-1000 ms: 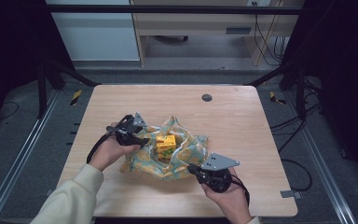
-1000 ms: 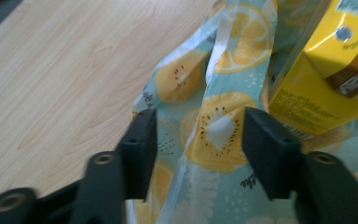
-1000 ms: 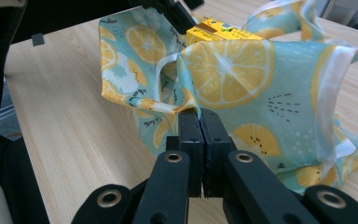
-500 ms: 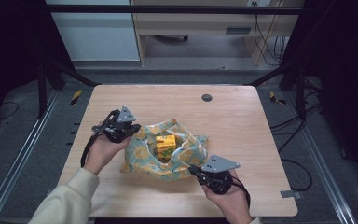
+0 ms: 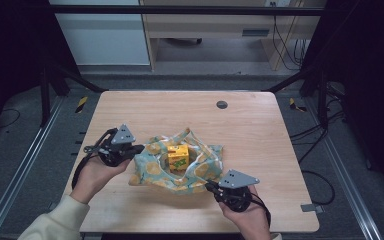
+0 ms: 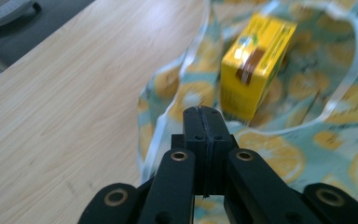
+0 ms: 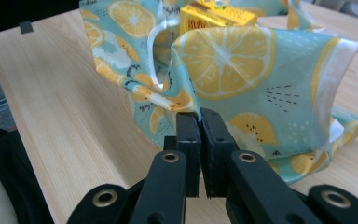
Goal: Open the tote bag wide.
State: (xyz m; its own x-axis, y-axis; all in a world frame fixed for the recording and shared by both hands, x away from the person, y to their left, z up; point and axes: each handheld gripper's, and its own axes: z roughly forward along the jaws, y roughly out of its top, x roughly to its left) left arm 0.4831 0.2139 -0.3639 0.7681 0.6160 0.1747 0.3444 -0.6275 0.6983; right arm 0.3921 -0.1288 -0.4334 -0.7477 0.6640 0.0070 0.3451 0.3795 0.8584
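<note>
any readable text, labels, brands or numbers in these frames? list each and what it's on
None can be read.
Yellow box: printing on its side faces in the left gripper view, too blurred to read; green patch on it in the high view, too small.
Lemon-print cloth: fruit pattern and small dashes, no words.
Table: a dark round disc near the far edge, no marking legible.
</note>
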